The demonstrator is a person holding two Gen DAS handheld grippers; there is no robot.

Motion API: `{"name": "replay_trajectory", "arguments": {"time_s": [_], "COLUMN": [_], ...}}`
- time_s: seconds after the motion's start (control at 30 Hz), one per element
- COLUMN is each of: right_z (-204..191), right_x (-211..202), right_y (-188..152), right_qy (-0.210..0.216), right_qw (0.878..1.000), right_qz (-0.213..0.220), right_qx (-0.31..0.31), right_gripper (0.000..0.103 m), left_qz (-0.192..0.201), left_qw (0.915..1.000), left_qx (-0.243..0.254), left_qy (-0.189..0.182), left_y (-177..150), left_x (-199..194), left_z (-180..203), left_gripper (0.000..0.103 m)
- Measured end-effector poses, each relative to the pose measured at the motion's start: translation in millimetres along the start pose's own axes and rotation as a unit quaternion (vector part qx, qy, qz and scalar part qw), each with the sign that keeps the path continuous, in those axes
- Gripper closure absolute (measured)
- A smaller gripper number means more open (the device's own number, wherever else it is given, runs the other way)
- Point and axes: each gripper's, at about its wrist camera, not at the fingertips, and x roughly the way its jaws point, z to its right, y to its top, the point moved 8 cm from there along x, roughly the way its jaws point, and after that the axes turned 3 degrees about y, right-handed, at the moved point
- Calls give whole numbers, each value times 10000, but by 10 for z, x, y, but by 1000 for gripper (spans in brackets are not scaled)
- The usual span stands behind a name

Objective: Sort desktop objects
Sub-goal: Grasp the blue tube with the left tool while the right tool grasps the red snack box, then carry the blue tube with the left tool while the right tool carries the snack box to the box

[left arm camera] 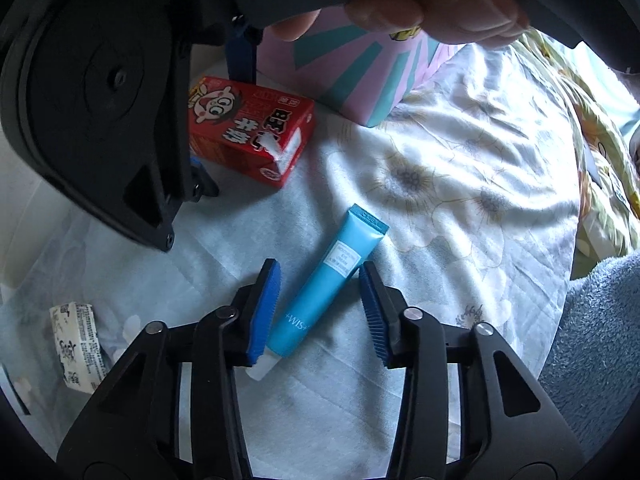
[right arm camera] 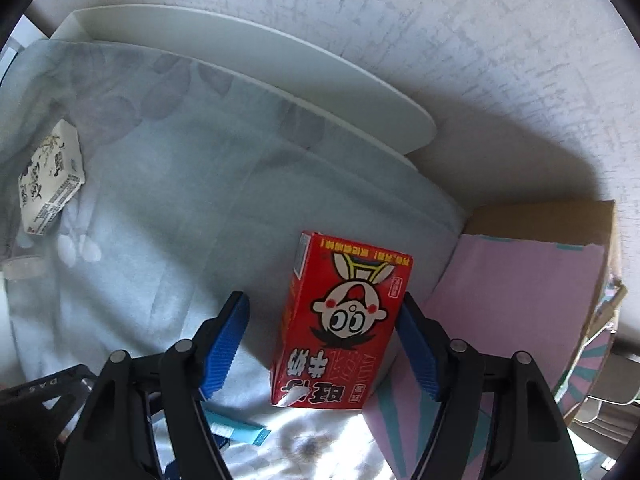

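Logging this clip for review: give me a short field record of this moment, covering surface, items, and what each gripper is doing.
surface: floral cloth
left gripper: open, fingers either side of the blue tube, not closed on it
right gripper: open, straddling the red milk carton; its right pad looks at or near the carton's edge, its left pad is clear of it
other items: white printed carton lying apart; pink and teal box beside the red milk carton
hand: fingers visible at top of the left wrist view
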Motion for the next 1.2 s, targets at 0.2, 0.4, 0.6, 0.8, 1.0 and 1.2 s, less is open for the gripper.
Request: {"name": "replay_trajectory", "arguments": {"time_s": [0.2, 0.4, 0.6, 0.8, 1.0, 1.2], "right_z": [39, 123, 200, 301, 483, 514], "right_x": [-18, -139, -313, -596, -998, -1391], "right_y": [-17, 128, 230, 316, 302, 118], "right_qy": [496, 726, 781, 812, 893, 1240], "right_qw": [9987, 9973, 9966, 9955, 9933, 9863], "right_qz": [-13, 95, 272, 495, 731, 948], "right_qx": [123, 54, 55, 54, 51, 529], "right_gripper": [57, 57, 57, 57, 57, 57], "left_qz": [-82, -186, -113, 81, 225, 364], "left_qw": [10000, 9998, 9999, 10000, 9992, 9973], "left_qx": [24, 22, -53, -29, 167, 283], "left_qy": [19, -11, -43, -5, 275, 575], "left_y": [3, -9, 7, 112, 323, 472], "left_x": [-12, -68, -222, -494, -809, -1229], "left_z": [-48, -90, -83, 2, 35, -87], "left_gripper": [82, 89, 89, 89, 89, 89]}}
